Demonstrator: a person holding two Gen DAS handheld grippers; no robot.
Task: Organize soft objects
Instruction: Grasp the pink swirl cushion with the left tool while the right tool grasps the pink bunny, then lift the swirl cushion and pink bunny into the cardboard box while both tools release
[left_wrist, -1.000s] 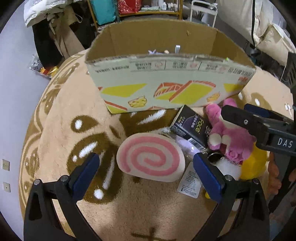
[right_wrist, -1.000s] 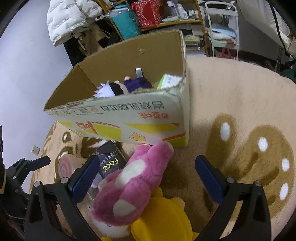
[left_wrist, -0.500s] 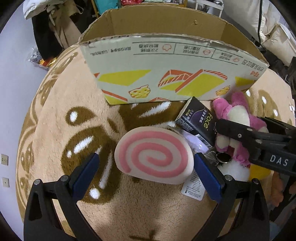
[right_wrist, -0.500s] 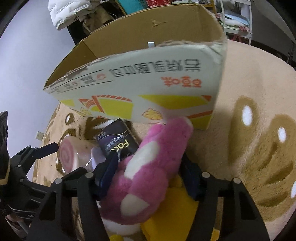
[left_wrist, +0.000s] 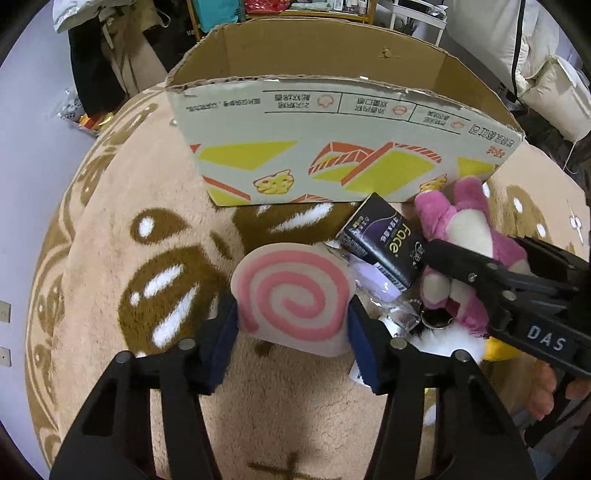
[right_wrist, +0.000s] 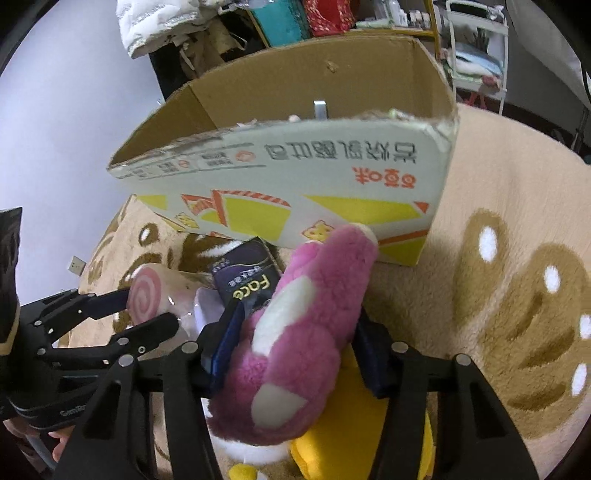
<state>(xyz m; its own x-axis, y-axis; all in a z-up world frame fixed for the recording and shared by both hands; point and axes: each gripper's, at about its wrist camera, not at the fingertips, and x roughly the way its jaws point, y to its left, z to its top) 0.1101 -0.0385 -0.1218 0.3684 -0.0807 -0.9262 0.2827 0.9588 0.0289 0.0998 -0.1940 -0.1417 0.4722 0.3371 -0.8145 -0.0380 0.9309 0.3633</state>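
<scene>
The open cardboard box (left_wrist: 332, 147) is standing on the fuzzy rug (left_wrist: 110, 258). The left gripper (left_wrist: 291, 332) is squeezing the pink-swirl roll cushion (left_wrist: 293, 297); the right gripper (right_wrist: 295, 350) is clamping the fluffy pink plush (right_wrist: 306, 325).

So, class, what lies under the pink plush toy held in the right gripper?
A yellow plush and white fur show beneath the pink plush toy. What lies further underneath is covered.

The cardboard box (left_wrist: 332, 155) wall blocks forward passage; bare rug (left_wrist: 122, 206) lies left.
</scene>
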